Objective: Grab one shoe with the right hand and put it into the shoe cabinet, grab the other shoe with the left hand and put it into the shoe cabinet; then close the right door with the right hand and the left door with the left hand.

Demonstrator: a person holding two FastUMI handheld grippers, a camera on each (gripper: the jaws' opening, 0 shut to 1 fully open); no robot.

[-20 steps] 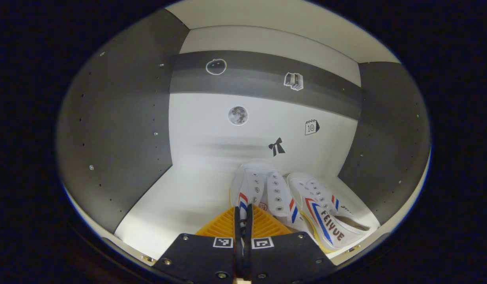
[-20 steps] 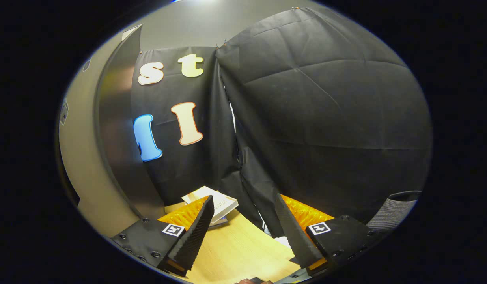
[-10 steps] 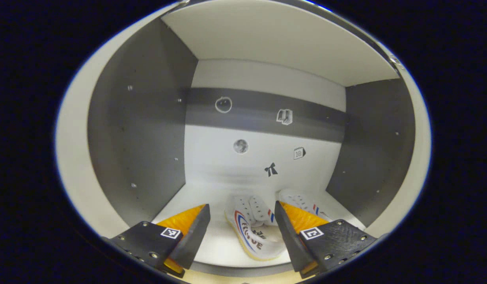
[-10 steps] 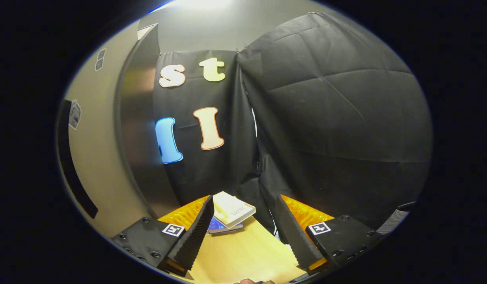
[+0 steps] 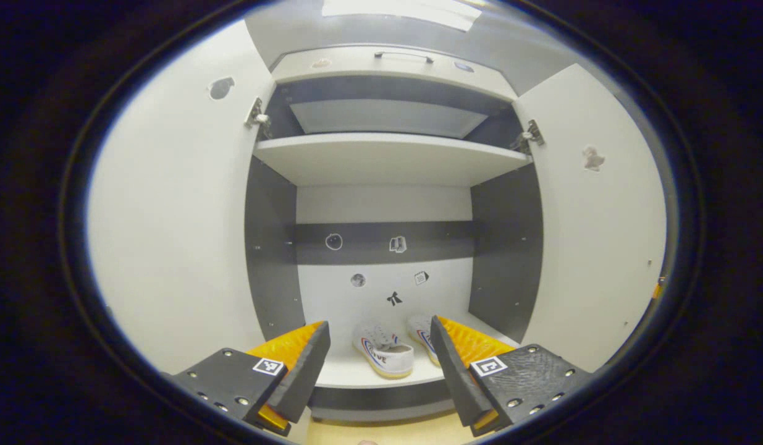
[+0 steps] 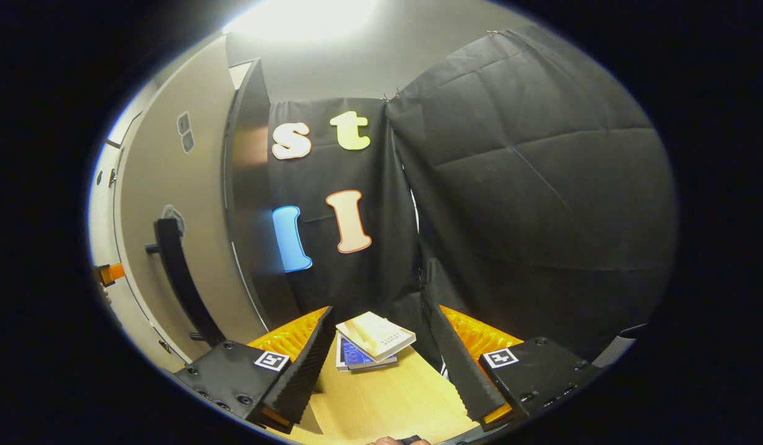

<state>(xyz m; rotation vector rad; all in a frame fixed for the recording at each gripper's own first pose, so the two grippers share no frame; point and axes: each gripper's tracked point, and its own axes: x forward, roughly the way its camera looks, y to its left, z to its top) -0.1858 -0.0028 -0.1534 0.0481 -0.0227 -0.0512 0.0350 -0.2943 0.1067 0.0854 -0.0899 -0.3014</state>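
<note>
In the left gripper view the shoe cabinet (image 5: 381, 154) stands open ahead of me. Two white shoes with red and blue stripes sit side by side on its bottom shelf, one (image 5: 384, 357) in the middle and the other (image 5: 423, 335) partly hidden behind a finger. The left door (image 5: 171, 235) and the right door (image 5: 594, 235) both swing wide open. My left gripper (image 5: 380, 364) is open, held back in front of the shelf with nothing between its fingers. In the right gripper view my right gripper (image 6: 381, 364) is open and empty beside the right door (image 6: 165, 222), whose dark handle (image 6: 180, 278) is at the left.
A small stack of books (image 6: 372, 343) lies on the wooden floor (image 6: 381, 402) ahead of the right gripper, against the black cloth wall. An upper shelf (image 5: 387, 157) and a top drawer with a handle (image 5: 403, 57) sit above the shoes.
The left gripper let go of the shoe, opened and drew back out of the cabinet, so both doors now show. The right gripper's view swung, bringing the door handle into sight.
</note>
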